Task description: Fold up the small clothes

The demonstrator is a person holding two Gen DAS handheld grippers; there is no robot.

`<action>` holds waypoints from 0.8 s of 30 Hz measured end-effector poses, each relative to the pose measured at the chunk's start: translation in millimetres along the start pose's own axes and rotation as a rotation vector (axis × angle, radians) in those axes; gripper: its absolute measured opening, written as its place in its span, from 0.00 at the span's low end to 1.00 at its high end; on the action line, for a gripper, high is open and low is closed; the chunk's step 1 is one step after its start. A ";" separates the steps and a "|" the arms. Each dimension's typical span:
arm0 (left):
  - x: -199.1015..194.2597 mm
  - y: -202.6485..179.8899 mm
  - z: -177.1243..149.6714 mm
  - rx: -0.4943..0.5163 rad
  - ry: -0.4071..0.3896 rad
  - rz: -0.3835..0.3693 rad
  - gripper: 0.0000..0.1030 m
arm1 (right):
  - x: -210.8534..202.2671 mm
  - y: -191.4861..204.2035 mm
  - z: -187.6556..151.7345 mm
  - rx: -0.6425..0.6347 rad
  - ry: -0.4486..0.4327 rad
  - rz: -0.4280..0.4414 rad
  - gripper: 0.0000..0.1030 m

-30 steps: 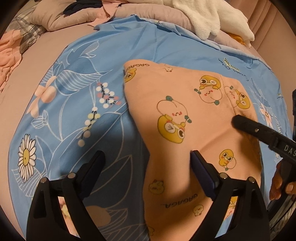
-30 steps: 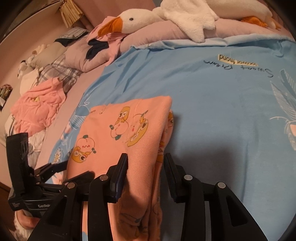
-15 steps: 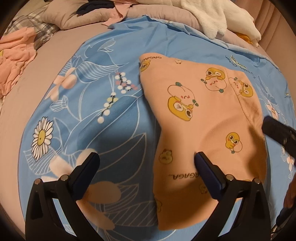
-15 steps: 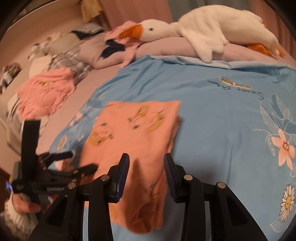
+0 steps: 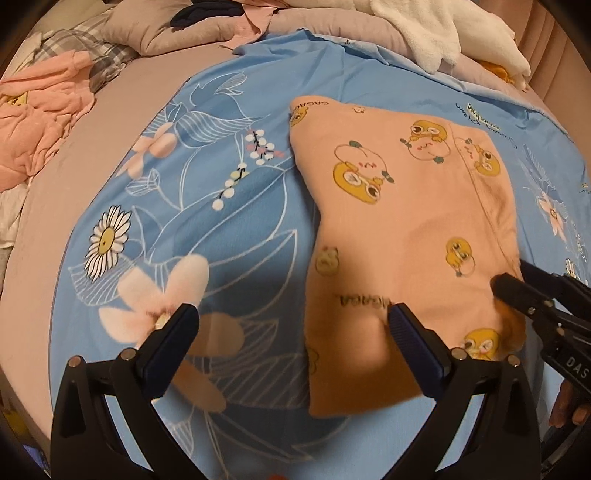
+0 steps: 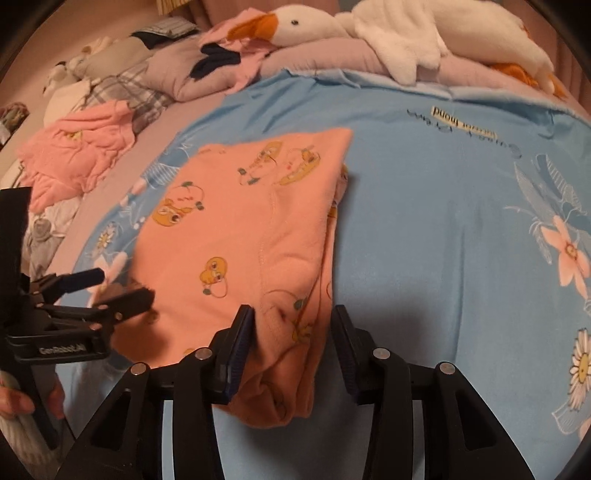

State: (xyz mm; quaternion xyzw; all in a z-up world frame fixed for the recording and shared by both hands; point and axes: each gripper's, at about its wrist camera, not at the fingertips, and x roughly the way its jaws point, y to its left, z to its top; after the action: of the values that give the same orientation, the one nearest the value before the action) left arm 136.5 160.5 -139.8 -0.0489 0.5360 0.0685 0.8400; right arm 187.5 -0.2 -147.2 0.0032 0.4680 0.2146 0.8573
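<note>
A folded peach garment (image 5: 406,229) printed with yellow cartoon ducks was laid flat on a blue floral sheet (image 5: 207,206) spread over the bed, toward the sheet's right half as seen from the left wrist view. The left tongs (image 5: 291,325) were held spread to their widest, having just been opening; their right finger (image 5: 413,343) was poised over the garment's near part and the other over bare sheet, and nothing was gripped between them. The right tongs (image 6: 291,332) were seen partly parted, having just been opening a little. The near right corner of the garment, where the layers bunched into a fold, lay between their fingers, with the left finger (image 6: 236,347) close against the cloth and the right finger standing clear of it, so the cloth was not clamped. In the left wrist view the right tongs (image 5: 517,291) were seen at the garment's right edge. A crumpled pink garment (image 6: 77,166) lay well apart at the far left of the bed. A white plush goose (image 6: 388,33) rested along the far pillows.
</note>
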 end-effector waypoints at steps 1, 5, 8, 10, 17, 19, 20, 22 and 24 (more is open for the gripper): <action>-2.1 -1.4 -1.7 0.001 0.003 0.003 1.00 | -5.7 2.5 -2.3 -0.005 -0.008 0.004 0.42; -16.1 -6.3 -13.3 -0.002 -0.009 0.017 1.00 | -27.4 9.3 -9.0 -0.014 -0.045 0.002 0.53; -28.1 -11.0 -22.6 -0.005 -0.022 0.012 1.00 | -42.4 13.3 -13.8 -0.022 -0.064 0.006 0.62; -38.9 -13.5 -29.1 -0.009 -0.035 -0.003 1.00 | -53.0 17.1 -18.5 -0.026 -0.074 0.012 0.66; -80.2 -14.2 -44.5 -0.042 -0.098 0.013 1.00 | -78.2 29.7 -31.6 -0.059 -0.104 0.053 0.99; -91.9 -12.8 -50.4 -0.045 -0.110 -0.001 1.00 | -84.7 34.9 -34.9 -0.076 -0.114 0.052 0.99; -95.4 -11.9 -52.0 -0.047 -0.112 -0.007 1.00 | -88.2 37.3 -36.0 -0.080 -0.120 0.051 0.99; -105.9 -11.4 -56.7 -0.047 -0.126 0.000 1.00 | -96.2 43.2 -38.6 -0.083 -0.137 0.052 0.99; -116.5 -10.9 -60.4 -0.049 -0.142 0.016 1.00 | -104.5 47.9 -40.8 -0.083 -0.154 0.046 0.99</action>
State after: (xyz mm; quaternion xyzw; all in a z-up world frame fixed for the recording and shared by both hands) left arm 35.9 133.1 -59.4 -0.0604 0.4734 0.0915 0.8740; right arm 88.1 -3.5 -76.5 -0.0049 0.3911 0.2524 0.8850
